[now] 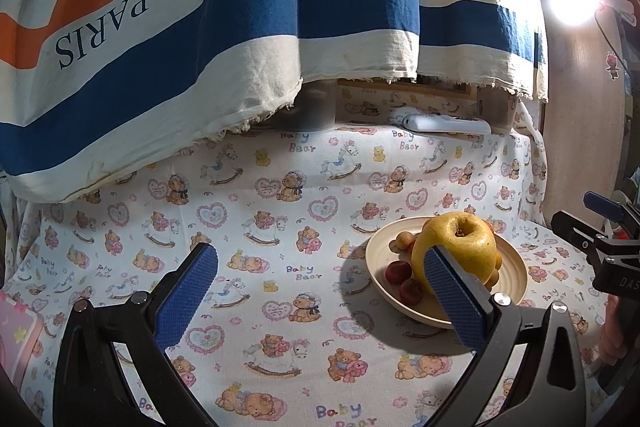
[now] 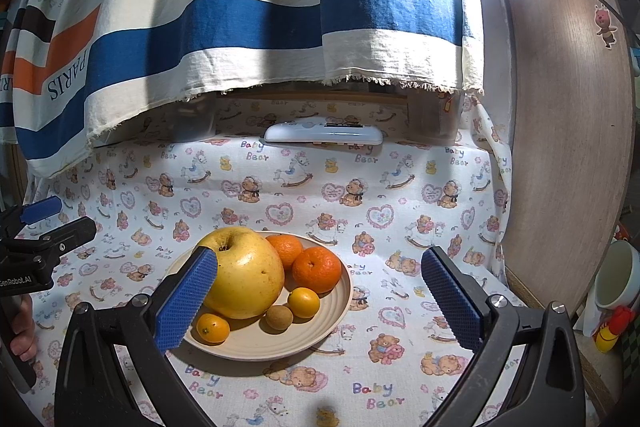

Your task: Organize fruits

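Both the left gripper [image 1: 320, 301] and right gripper [image 2: 320, 301] are wide open and empty, so pick one small fruit off the plate [image 2: 256, 345] gently, like the little orange one [image 2: 213, 327], without bumping the big yellow apple [image 2: 244, 273].

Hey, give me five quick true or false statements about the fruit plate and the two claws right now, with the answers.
1. The large yellow apple sits on the round cream plate. True.
2. The left claw is shut on the apple. False: it is open and empty.
3. Two orange tangerines lie on the plate beside the apple. True.
4. The plate stands on bare wood. False: it stands on the white bear-print cloth.
5. The right claw holds a tangerine. False: it is open, holding nothing.
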The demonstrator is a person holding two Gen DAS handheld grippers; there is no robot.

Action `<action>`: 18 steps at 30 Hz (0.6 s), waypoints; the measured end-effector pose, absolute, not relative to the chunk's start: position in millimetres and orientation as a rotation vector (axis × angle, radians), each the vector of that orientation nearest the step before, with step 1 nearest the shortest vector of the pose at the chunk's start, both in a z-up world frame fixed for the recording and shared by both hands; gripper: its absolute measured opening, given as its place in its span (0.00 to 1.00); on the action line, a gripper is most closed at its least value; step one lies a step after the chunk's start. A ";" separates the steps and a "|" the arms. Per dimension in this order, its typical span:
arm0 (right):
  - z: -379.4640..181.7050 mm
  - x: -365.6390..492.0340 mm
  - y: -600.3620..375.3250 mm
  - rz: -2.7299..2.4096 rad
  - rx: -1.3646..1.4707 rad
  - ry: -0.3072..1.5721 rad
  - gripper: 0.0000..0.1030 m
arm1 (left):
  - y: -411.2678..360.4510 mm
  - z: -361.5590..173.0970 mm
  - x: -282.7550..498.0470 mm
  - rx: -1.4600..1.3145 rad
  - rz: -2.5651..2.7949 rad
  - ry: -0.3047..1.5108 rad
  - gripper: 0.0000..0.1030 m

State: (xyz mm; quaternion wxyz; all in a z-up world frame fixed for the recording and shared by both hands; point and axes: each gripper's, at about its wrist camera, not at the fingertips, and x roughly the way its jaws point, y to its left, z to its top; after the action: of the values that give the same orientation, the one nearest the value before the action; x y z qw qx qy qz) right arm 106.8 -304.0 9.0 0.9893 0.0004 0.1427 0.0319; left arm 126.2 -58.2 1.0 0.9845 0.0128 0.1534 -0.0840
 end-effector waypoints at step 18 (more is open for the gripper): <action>9.4 106.8 -305.3 0.066 0.001 0.286 0.99 | -55.2 -0.1 126.7 0.020 -0.162 0.313 1.00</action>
State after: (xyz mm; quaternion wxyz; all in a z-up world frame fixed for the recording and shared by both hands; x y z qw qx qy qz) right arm 106.8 -305.3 9.4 0.9893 0.0003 0.1425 0.0329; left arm 126.7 -55.2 -0.1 0.9845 0.0101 0.1556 -0.0805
